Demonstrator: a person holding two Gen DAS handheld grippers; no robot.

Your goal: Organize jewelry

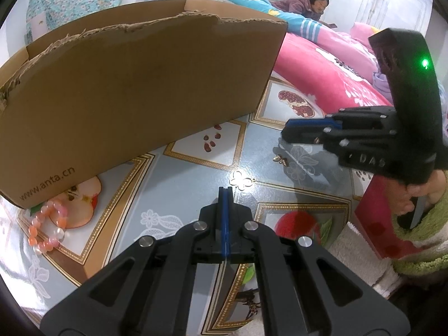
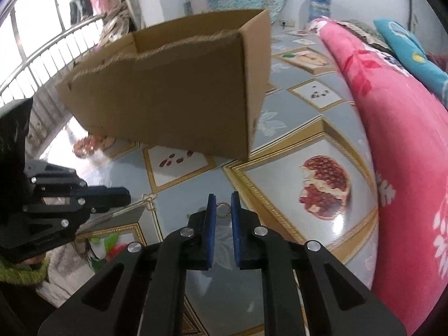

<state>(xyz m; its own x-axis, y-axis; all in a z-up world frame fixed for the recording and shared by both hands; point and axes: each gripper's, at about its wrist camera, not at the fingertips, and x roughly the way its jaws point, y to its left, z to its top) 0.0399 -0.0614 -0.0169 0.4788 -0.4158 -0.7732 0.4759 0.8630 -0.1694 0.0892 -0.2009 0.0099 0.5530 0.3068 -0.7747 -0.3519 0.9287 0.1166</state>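
My left gripper (image 1: 225,191) is closed, its blue pads pressed flat together with nothing between them, and it points down at the patterned tablecloth (image 1: 196,145). Just past its tip lies a gold flower-shaped ornament (image 1: 242,179). My right gripper (image 2: 223,205) has its pads a narrow gap apart, with a small ring-shaped piece (image 2: 223,209) lying on the cloth between them; I cannot tell whether the pads touch it. A small gold piece (image 1: 280,160) lies below its tips in the left view. The big cardboard box (image 1: 134,95) blocks the table's far side, with a pink bead bracelet (image 1: 46,228) near its corner. A pink blanket (image 2: 406,128) crowds the right edge.
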